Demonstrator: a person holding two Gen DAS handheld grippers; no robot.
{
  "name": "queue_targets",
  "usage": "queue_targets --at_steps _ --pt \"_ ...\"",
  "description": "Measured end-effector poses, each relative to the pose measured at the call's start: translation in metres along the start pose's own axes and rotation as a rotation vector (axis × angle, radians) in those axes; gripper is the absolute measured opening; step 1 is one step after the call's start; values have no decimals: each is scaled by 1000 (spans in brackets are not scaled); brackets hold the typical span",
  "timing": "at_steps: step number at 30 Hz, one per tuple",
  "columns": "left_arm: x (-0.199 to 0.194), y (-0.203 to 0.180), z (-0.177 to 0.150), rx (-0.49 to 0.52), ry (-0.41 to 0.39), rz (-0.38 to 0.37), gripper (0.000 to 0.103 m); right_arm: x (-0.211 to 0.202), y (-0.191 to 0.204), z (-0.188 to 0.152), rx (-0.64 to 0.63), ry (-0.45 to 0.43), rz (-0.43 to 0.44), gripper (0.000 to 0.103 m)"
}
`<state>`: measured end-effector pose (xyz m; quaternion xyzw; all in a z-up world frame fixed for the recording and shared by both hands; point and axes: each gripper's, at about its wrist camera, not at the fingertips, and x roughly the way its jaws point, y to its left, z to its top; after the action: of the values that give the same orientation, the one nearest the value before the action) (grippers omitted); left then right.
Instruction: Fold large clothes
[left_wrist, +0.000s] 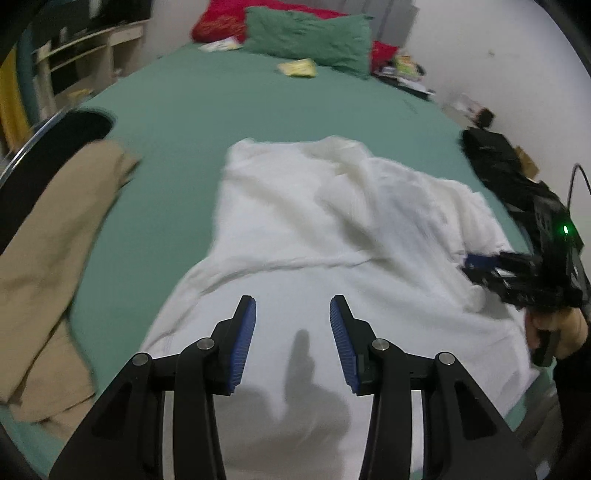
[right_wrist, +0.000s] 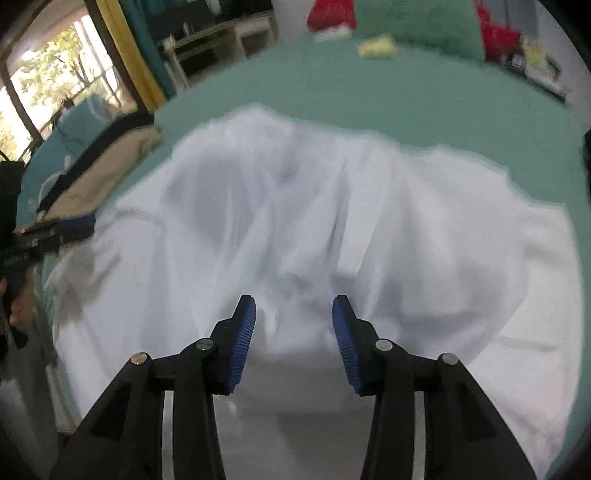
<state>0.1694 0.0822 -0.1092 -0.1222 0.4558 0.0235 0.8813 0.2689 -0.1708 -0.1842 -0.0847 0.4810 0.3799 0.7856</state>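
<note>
A large white garment (left_wrist: 314, 229) lies spread and wrinkled on the green bed sheet (left_wrist: 184, 122). My left gripper (left_wrist: 292, 306) hovers over its near part, open, with nothing between the blue pads. In the right wrist view the same white garment (right_wrist: 314, 229) fills the middle. My right gripper (right_wrist: 293, 306) stands open above it, cloth lying loose under the gap, not pinched. From the left wrist view the right gripper (left_wrist: 480, 264) shows at the right edge in a person's hand (left_wrist: 565, 332). The left gripper (right_wrist: 74, 227) shows at the left edge of the right wrist view.
Beige trousers (left_wrist: 55, 266) lie at the bed's left side beside a dark garment (left_wrist: 85, 123). Green pillow (left_wrist: 310, 37) and red pillow (left_wrist: 221, 22) sit at the head. Black items (left_wrist: 495, 158) line the right wall. Shelves (left_wrist: 85, 55) stand left; a window (right_wrist: 55, 66) is far left.
</note>
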Motion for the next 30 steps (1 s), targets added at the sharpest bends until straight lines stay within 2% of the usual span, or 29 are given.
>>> queue_targets --at_steps 3,6,9,12,17,21,25,27,30 --pt "-14 24 -10 -20 -9 36 44 -7 9 -11 -39 34 -17 44" --pt "-34 45 -22 -52 -27 53 44 -35 7 -22 -26 6 -77 44" --pt "-53 63 -33 -95 -49 63 44 -78 -5 -39 29 -61 -126 44" --pt "-71 80 -49 -143 -68 74 51 -122 -28 -65 101 -97 -217 44" --pt "-76 91 -79 -190 -19 70 57 -168 -67 -114 255 -72 -320 48" --pt "-69 97 -92 -219 12 97 59 -187 -92 -149 362 -37 -371 49" --pt "-54 94 -100 -209 65 105 60 -189 -107 -178 430 15 -367 50" --pt "-45 93 -104 -199 103 115 62 -184 -112 -185 462 38 -358 50" --pt "-41 87 -105 -169 116 136 66 -177 -117 -193 482 76 -352 50"
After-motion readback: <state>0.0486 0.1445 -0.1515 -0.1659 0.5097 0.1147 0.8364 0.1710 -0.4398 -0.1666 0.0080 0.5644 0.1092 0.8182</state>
